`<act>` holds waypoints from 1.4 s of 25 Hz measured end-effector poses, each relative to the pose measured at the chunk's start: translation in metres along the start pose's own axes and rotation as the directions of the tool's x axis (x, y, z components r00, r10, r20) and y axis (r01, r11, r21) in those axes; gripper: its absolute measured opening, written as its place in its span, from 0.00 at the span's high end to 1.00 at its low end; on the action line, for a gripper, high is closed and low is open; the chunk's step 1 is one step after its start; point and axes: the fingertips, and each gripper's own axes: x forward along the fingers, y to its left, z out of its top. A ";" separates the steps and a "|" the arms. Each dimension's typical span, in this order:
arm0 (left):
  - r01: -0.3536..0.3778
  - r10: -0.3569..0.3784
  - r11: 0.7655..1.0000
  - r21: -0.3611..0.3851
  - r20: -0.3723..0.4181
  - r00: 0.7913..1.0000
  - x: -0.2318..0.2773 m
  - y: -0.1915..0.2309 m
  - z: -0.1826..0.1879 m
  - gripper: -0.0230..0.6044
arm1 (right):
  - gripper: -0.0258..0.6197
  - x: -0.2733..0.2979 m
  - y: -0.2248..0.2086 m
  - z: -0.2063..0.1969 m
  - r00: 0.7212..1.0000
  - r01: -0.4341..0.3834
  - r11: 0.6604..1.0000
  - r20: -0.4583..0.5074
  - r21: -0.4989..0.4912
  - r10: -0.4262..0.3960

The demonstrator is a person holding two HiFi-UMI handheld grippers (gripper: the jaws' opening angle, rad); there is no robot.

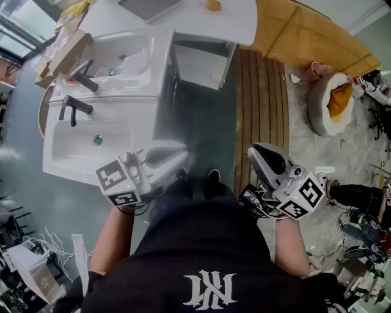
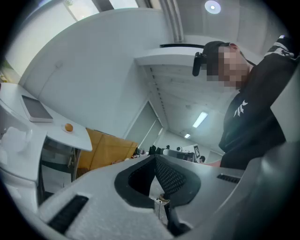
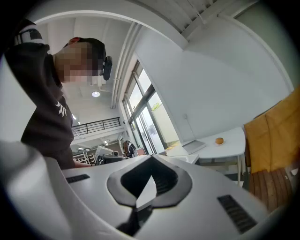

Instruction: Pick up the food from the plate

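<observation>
The food is a small round orange piece (image 1: pixel 212 5) on a white table (image 1: pixel 244 24) at the far end of the room, well away from both grippers. It also shows as a tiny orange piece (image 2: pixel 69 127) in the left gripper view and as a tiny orange piece (image 3: pixel 219 140) in the right gripper view. I cannot make out its plate clearly. My left gripper (image 1: pixel 174 154) is held level at waist height; its jaws meet at the tips with nothing between them. My right gripper (image 1: pixel 255 151) is held level beside it, shut and empty.
A white double sink unit (image 1: pixel 122 122) with black taps (image 1: pixel 74 109) stands at the left. A grey flat device (image 1: pixel 149 7) lies on the table. Wooden floor slats (image 1: pixel 259 104), a round pet bed (image 1: pixel 333 101) and cardboard boxes (image 1: pixel 61 49) surround the dark floor ahead.
</observation>
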 end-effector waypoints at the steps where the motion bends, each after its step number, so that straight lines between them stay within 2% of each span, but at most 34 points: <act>1: -0.001 0.001 1.000 0.001 -0.003 1.000 0.003 -0.001 0.001 0.96 | 0.96 0.000 0.000 0.001 1.000 -0.005 1.000 0.000 0.001 0.005; 9: -0.026 0.027 1.000 0.018 -0.034 0.999 0.047 -0.029 -0.017 0.96 | 0.96 -0.048 -0.006 0.015 0.998 -0.049 0.998 0.049 0.047 0.047; 13: -0.065 0.064 0.997 -0.040 -0.036 0.997 0.050 -0.019 -0.027 0.96 | 0.95 -0.056 -0.007 0.026 0.996 -0.057 0.998 0.069 0.032 0.054; 20: -0.097 0.098 0.995 0.008 -0.036 0.995 0.091 -0.037 -0.018 0.96 | 0.95 -0.095 -0.027 0.029 0.995 -0.081 0.997 0.065 0.010 0.080; 24: -0.128 0.128 0.992 0.011 -0.049 0.991 0.090 -0.040 -0.024 0.96 | 0.95 -0.101 -0.037 0.020 0.993 -0.102 0.995 0.057 0.015 0.101; 30: -0.133 0.131 0.991 -0.020 -0.089 0.987 0.094 -0.009 -0.028 0.96 | 0.95 -0.089 -0.075 0.022 0.996 -0.051 0.999 0.075 0.008 0.050; 35: -0.104 0.103 0.995 -0.007 -0.103 0.989 0.114 0.036 -0.009 0.96 | 0.95 -0.064 -0.114 0.034 0.998 -0.016 1.000 0.067 0.023 0.014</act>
